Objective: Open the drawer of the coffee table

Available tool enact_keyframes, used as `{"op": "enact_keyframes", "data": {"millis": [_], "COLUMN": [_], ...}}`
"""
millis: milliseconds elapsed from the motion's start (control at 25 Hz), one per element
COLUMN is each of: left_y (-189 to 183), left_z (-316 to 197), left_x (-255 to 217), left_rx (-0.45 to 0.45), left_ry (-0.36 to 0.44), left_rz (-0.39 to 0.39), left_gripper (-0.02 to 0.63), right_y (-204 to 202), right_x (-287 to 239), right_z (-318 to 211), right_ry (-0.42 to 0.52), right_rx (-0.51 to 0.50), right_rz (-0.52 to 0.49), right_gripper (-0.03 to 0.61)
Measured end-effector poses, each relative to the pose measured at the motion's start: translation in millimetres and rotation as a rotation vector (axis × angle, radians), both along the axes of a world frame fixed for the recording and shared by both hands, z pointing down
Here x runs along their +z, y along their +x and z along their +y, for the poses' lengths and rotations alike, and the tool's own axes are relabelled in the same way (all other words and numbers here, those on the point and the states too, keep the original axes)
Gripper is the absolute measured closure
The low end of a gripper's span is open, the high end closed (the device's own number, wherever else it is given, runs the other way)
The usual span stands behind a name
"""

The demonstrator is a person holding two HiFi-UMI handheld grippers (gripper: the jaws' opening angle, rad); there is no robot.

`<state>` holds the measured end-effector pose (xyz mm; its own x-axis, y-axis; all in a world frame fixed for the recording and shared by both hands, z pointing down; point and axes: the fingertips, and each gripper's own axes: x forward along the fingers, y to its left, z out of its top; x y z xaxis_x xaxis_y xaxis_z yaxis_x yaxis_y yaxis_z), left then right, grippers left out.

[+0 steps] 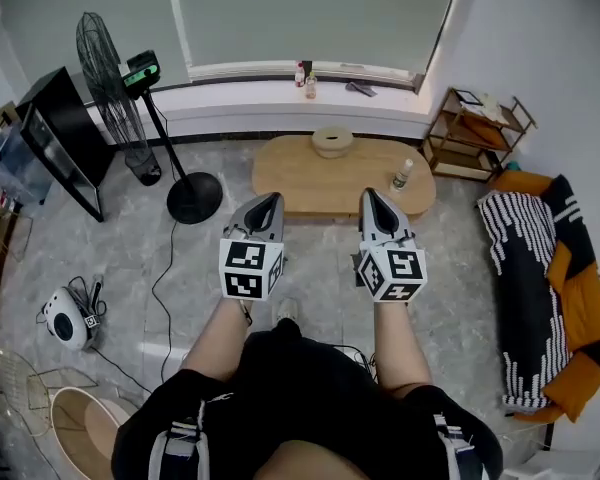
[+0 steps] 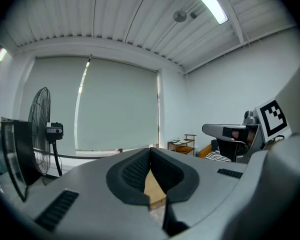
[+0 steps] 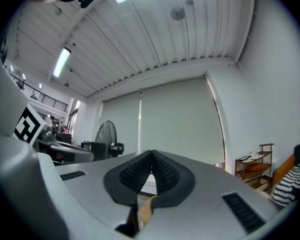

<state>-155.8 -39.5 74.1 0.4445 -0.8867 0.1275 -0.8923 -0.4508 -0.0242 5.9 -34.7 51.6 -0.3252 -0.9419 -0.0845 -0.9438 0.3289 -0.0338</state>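
Head view looks steeply down on a person holding the left gripper [image 1: 270, 200] and the right gripper [image 1: 368, 196] side by side, a little apart, both pointing away towards the wooden coffee table [image 1: 300, 183]. The table stands on the grey floor straight ahead of the two tools, its near edge lying just past their tips in this view; only its top shows, so the drawer cannot be made out. A round bowl [image 1: 332, 141] sits at the table's far edge and a small bottle [image 1: 402, 175] stands near its right end. In the left and right gripper views each pair of dark ribbed pads is pressed together with nothing pinched, and a sliver of the wooden table shows low between them.
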Motion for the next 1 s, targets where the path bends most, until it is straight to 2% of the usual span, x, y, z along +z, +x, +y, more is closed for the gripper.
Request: {"op": "enact_keyframes", "data": {"millis": [280,480,720,1000], "left_y": [-29.3,-40.2,-37.2,1.1], "left_z": [-154.5,-234.3,-290.9,-323.3], "left_x": [-16.3,-18.6,9.3,27.9], "left_rx": [0.043,0.076,0.095,0.097], "left_ry": [-0.021,-0.03,-0.103,-0.128], "left_rz": [0.017,0.042,0.059,0.037], "left_gripper": [0.592,0.592,0.592,0.593], "right_y": [-15.6,-22.5,-22.2,16.1], "right_x": [-23.9,-21.1,-1.3,24.4], "right_z": [-149.3,-222.0,-274.4,-315.3], "right_ry": [-0.01,-0.036,-0.088,-0.121], "right_rx": [0.058,0.09,0.106,0.074], "right_rz": [0.0,0.017,0.052,0.025], "right_gripper": [0.563,0.563,0.563,0.563]}}
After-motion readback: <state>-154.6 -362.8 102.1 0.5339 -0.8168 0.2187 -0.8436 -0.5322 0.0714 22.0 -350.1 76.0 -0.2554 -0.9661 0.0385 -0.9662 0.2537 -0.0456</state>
